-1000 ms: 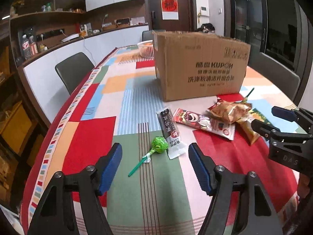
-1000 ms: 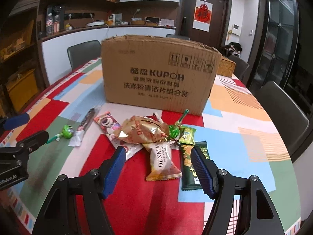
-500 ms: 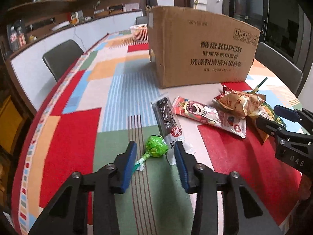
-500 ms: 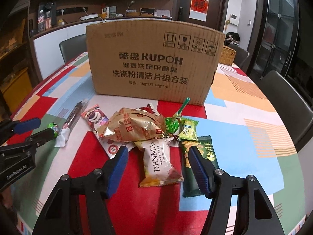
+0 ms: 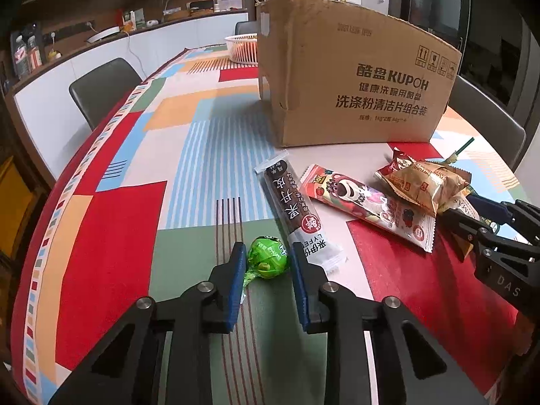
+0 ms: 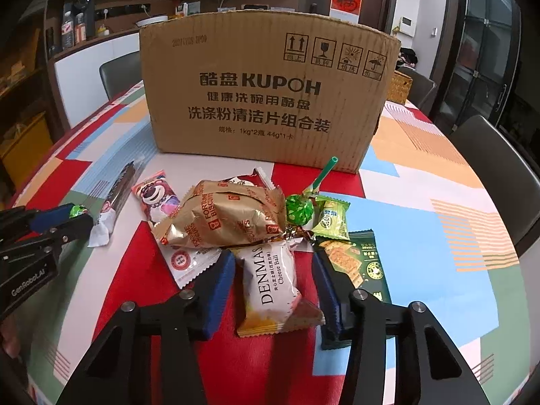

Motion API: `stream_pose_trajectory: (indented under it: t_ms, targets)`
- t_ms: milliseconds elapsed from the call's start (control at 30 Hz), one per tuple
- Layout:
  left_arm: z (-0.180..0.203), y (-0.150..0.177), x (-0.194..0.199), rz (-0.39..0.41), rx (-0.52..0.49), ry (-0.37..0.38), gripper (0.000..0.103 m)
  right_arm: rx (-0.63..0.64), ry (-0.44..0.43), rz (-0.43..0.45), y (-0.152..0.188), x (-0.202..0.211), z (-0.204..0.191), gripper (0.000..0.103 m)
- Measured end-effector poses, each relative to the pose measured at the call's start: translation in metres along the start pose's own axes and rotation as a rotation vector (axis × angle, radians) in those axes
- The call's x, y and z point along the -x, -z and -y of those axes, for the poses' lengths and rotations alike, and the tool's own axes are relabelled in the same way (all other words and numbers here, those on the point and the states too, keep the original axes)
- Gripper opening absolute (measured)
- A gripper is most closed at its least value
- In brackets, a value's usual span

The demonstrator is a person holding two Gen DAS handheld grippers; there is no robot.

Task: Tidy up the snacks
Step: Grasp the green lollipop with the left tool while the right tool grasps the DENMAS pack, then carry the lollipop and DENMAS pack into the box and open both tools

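Observation:
A green lollipop (image 5: 268, 260) lies on the colourful tablecloth (image 5: 118, 222). Its head sits between the blue pads of my left gripper (image 5: 266, 248), whose jaws are closing and touch its sides. In the right wrist view my right gripper (image 6: 273, 258) straddles a white Denmas cheese ball pack (image 6: 273, 280). Those jaws are closing too, with a thin gap still showing beside the left pad. The brown cardboard box (image 6: 266, 94) stands upright behind the snack pile. From the right wrist view the left gripper (image 6: 72, 214) shows at the far left.
Near the lollipop lie a black strip snack (image 5: 292, 209) and a pink bear wrapper (image 5: 364, 202). A gold biscuit bag (image 6: 226, 217), a second lollipop (image 6: 298, 211) and two green packs (image 6: 330, 219) crowd the Denmas pack. A white basket (image 5: 241, 45) sits behind the box, and chairs ring the table.
Both grippers came down and forward toward the table. The left jaws narrowed from wide apart to the lollipop's sides. The right jaws narrowed around the Denmas pack.

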State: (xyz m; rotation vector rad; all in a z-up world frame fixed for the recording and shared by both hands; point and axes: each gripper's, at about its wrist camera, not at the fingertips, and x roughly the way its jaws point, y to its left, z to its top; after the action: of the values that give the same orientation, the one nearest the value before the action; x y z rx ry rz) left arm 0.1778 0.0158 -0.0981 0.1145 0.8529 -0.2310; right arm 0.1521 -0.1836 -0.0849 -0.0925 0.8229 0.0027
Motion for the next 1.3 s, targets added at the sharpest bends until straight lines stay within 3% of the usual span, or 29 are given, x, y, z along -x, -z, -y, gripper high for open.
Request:
stream_pose_trajectory:
  t_ms: [100, 200, 800, 1300]
  targets:
    - [0.001, 0.0, 0.001, -0.002, 0.002, 0.006, 0.026, 0.004, -0.018, -0.013, 0.001, -0.001, -0.001, 0.034]
    - [0.003, 0.0, 0.006, -0.001, 0.008, 0.018, 0.026, 0.003, -0.019, -0.016, 0.003, -0.002, -0.001, 0.032]
    - [0.02, -0.007, 0.062, 0.053, 0.016, 0.036, 0.026, 0.021, -0.082, 0.034, 0.003, 0.044, -0.002, 0.032]
    - [0.037, -0.057, 0.103, 0.155, 0.004, 0.055, 0.026, 0.023, -0.093, 0.16, -0.041, 0.09, 0.019, 0.032]
